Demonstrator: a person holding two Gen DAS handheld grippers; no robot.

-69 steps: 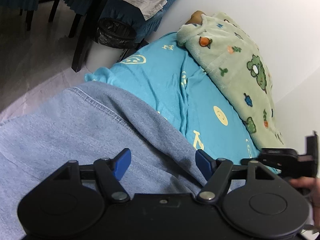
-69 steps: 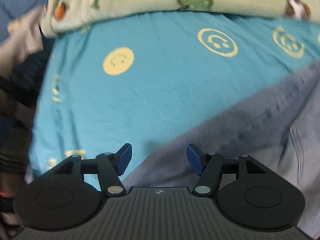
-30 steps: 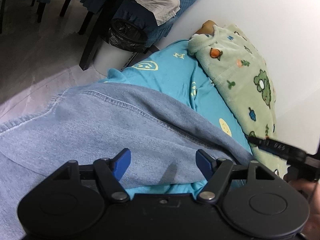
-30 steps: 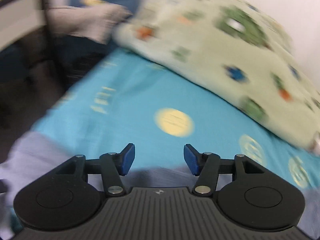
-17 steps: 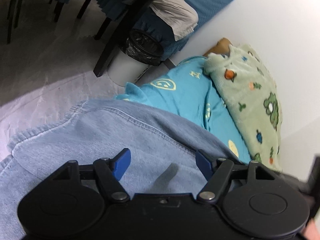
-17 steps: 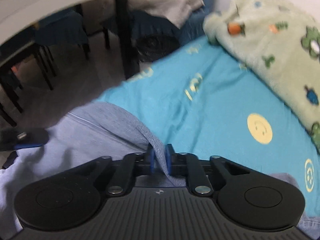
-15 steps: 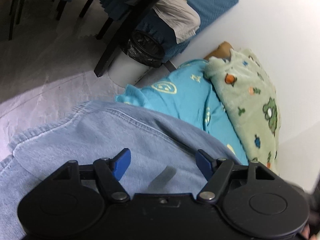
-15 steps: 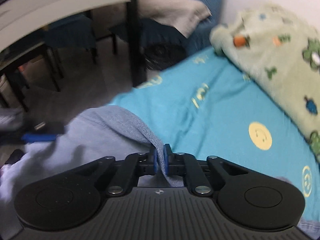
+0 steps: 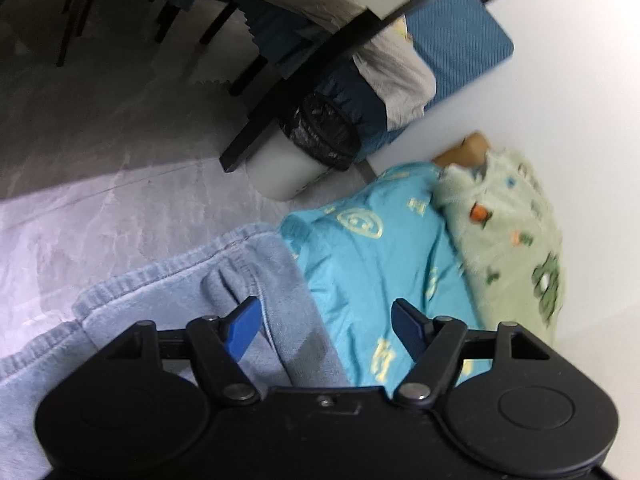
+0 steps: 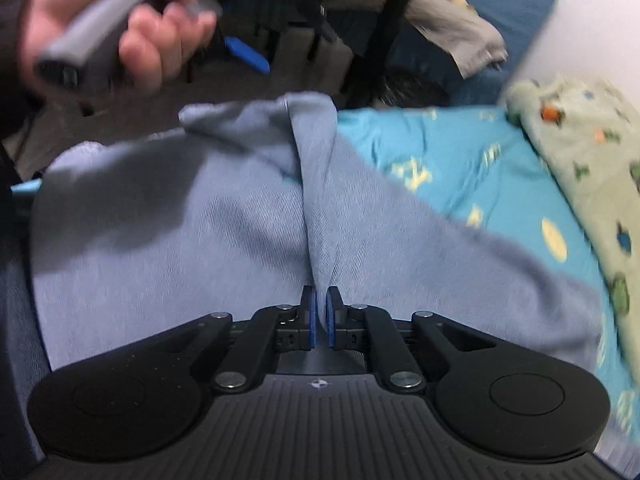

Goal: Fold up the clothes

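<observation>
- Denim jeans (image 10: 208, 232) lay on the turquoise sheet (image 10: 448, 168) at the bed's near left edge; your right gripper (image 10: 319, 318) was clamped on a thin ridge of them.
- That shallow pinch could have slipped under a hard pull.
- Your left gripper (image 9: 325, 326) stood wide open and empty over the hem, which overhung the floor (image 9: 100, 160) and could have slid off.
- Open room was to the right, short of the green blanket (image 9: 516, 248).

Denim garment (image 10: 168, 232) cut off at frame's left and bottom; person's hand (image 10: 104, 16) blurred, perhaps gripping handle.
</observation>
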